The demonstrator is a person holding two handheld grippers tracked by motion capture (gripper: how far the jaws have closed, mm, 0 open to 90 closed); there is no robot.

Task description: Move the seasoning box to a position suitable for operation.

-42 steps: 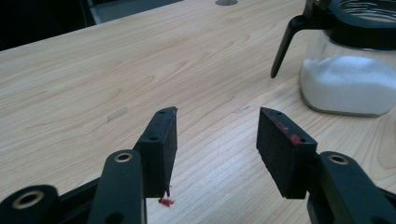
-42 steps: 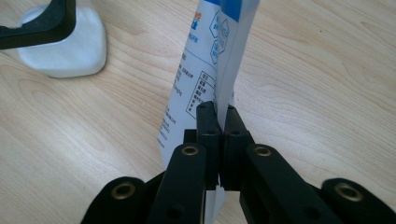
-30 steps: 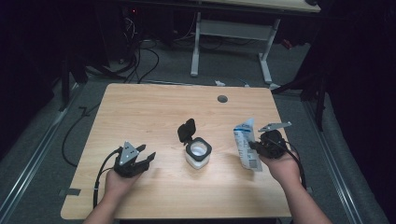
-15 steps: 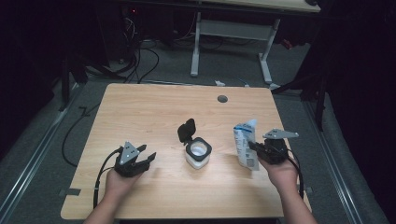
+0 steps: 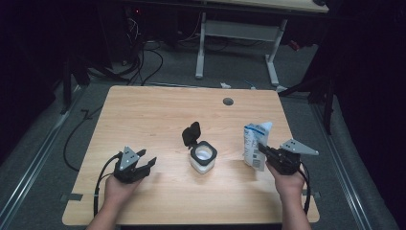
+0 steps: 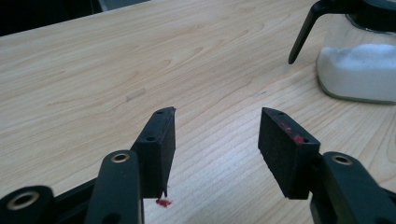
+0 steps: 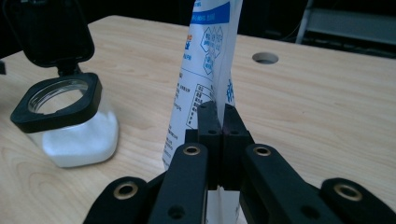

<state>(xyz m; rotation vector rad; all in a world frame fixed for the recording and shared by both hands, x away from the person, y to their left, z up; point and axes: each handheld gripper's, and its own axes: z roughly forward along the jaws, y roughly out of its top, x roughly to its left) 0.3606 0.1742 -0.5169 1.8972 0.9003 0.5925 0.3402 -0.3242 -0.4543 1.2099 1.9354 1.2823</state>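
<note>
A white and blue printed pouch stands upright on the right side of the wooden table. My right gripper is shut on the pouch, pinching its thin edge between the jaws. A clear square jar with white powder sits mid-table, its black flip lid hinged open. In the right gripper view the jar is to the left of the pouch. My left gripper rests low at the front left, open and holding nothing; in its own view the jar is at the upper right.
A round cable hole lies near the table's far edge. Behind the table, desk legs and loose cables cover the dark floor. A cable trails from the left gripper over the front edge.
The right hand has turned and shifted slightly right while gripping the pouch, which now stands more upright. The left gripper has stayed put.
</note>
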